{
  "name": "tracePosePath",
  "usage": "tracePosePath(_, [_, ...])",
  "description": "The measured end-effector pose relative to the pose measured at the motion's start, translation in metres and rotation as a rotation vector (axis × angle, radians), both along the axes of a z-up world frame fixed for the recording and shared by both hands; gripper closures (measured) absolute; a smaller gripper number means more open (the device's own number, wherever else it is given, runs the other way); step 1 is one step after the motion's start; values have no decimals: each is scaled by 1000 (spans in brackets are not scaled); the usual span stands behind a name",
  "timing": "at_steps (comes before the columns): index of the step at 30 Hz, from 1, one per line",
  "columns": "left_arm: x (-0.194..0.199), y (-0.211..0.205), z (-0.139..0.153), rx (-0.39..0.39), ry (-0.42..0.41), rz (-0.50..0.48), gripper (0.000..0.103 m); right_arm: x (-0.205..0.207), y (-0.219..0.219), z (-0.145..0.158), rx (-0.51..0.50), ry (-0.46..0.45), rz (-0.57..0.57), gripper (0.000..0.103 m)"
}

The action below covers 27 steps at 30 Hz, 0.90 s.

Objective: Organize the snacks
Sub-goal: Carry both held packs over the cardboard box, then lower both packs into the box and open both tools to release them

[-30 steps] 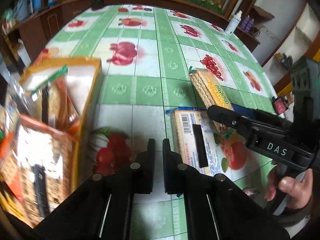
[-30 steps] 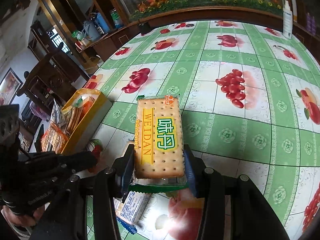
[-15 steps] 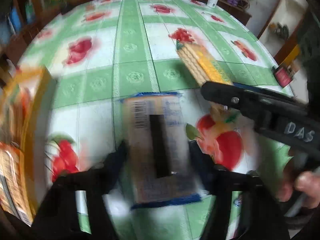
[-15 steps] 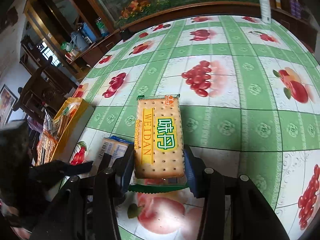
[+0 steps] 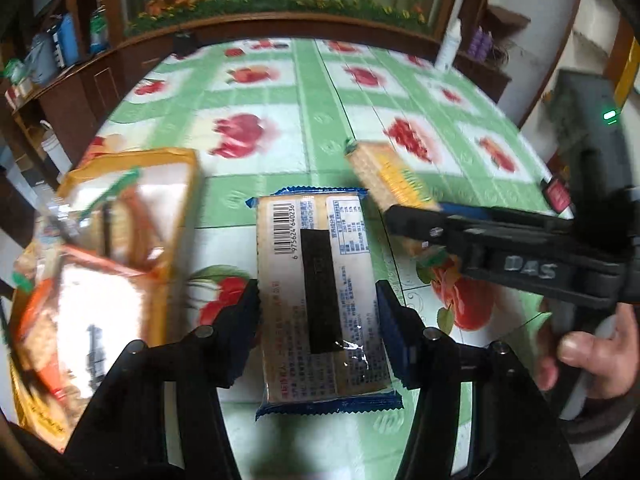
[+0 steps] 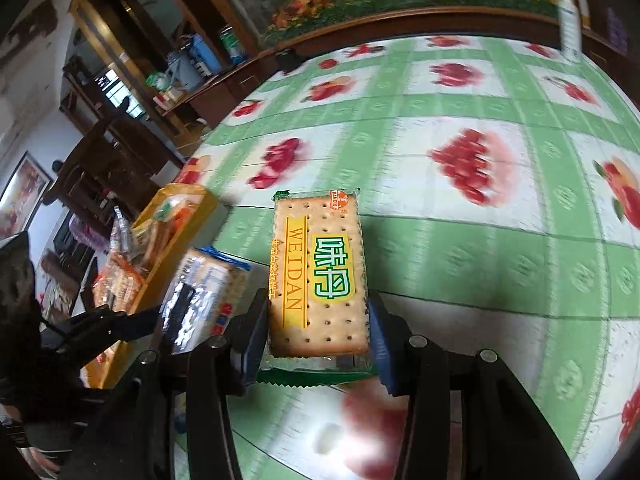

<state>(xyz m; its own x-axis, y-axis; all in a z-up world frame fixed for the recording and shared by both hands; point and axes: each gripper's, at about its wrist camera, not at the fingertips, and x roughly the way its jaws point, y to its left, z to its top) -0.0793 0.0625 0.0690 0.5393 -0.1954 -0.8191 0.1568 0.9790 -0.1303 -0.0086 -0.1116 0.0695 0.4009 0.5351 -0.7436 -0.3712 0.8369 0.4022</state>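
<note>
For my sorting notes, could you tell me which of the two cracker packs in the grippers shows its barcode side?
The blue-edged cracker pack in the left gripper: barcode and print face up. The green-edged pack in the right gripper shows its yellow-and-green front label.

Green-and-white checked tablecloth (image 6: 460, 240) with red fruit prints; between black jaws, a tan cracker pack (image 6: 318, 276) with yellow band, green lettering; left, a yellow box (image 6: 176, 232).

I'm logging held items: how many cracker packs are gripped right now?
2. The blue-edged pack sits in the left gripper; the green-edged pack is in the right gripper. More packs fill the yellow box.
</note>
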Motion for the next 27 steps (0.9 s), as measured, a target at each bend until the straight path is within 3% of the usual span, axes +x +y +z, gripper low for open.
tracePosePath(7, [-27,70,31,-7,-74,136,45,8,50,19,1,-36,102,57])
tracePosePath(14, [-43,131,34,19,-93,278,45,18,92,27,13,-51,178,57])
tracePosePath(27, [-63,170,26,46,-104,375,45,23,158,29,-24,-55,300,57])
